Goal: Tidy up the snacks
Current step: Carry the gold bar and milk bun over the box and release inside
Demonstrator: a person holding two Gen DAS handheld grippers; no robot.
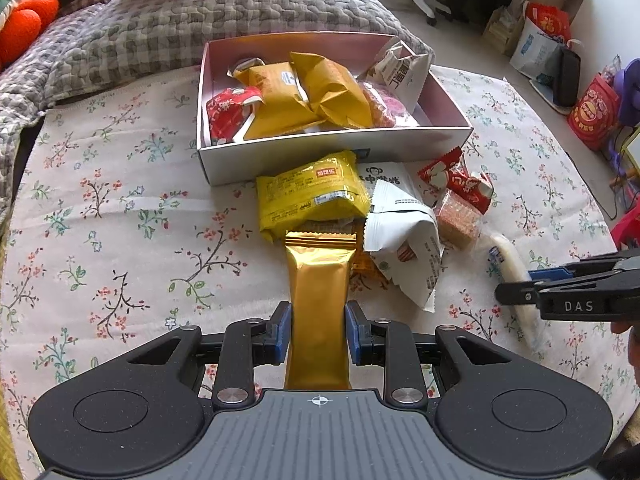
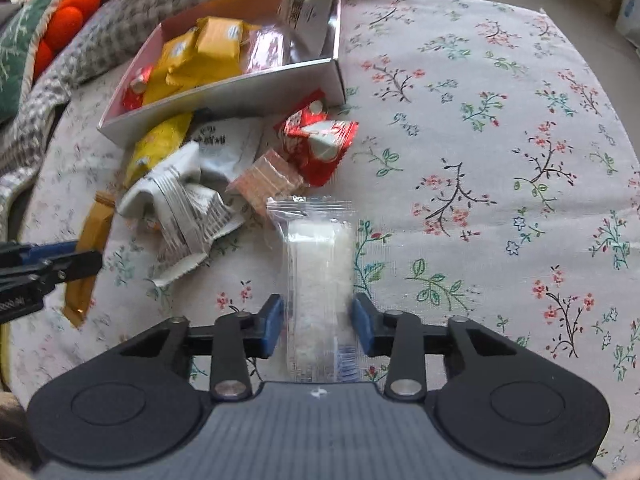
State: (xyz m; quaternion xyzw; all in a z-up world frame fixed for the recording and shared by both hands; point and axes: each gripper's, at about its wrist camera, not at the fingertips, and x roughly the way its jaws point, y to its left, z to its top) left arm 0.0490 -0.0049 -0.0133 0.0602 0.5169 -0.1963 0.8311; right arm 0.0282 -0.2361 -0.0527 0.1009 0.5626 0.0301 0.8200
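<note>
A white box holds several yellow, red and white snack packs. In front of it lies a loose pile: a yellow pack, white packs, red packs and a pink wafer. My left gripper is shut on a gold bar pack, also seen in the right wrist view. My right gripper straddles a clear white-snack pack; its pads stand at the pack's sides.
The floral tablecloth covers the table. A checked quilt and orange cushions lie beyond the box. Bags stand on the floor at right.
</note>
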